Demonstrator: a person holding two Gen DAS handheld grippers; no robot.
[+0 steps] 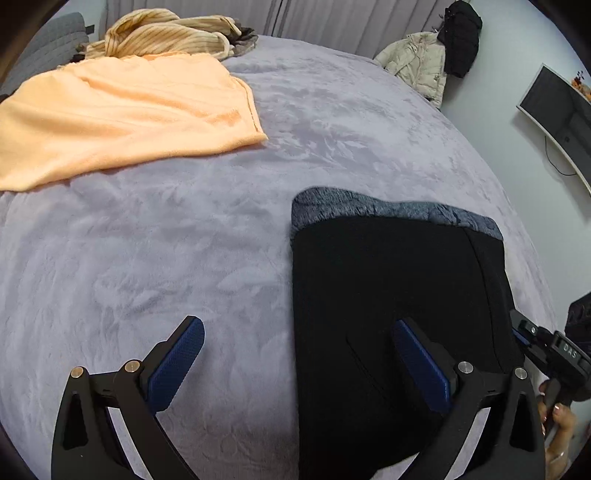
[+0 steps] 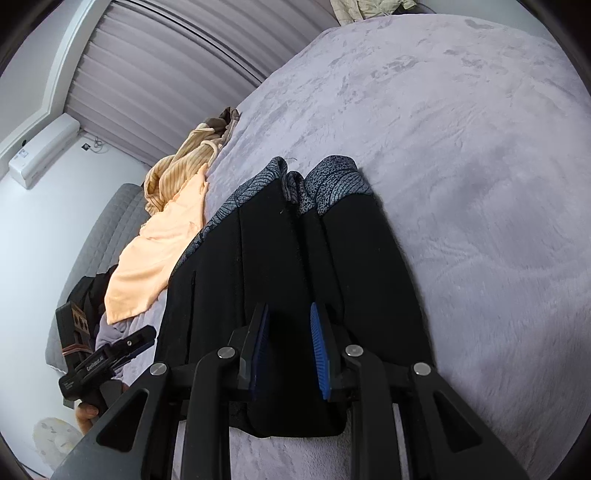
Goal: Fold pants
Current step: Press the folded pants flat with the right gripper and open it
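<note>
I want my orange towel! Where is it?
The orange towel lies upper left in the left wrist view, on the grey blanket, beside the striped garment.

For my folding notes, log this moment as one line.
stage: pants folded on bed | left hand-held gripper: open, straddling pants' left edge | right hand-held gripper: narrow over near edge, grip unclear

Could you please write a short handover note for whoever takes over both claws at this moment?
Left claw: open wide, empty, above the near left edge of the black pants.
Right claw: nearly closed, with a fold of the pants' near end between its pads.
Pants: lying on the grey bedspread, folded lengthwise, patterned hems at the far end.
Done: lengthwise fold. Left: fold them across.
</note>
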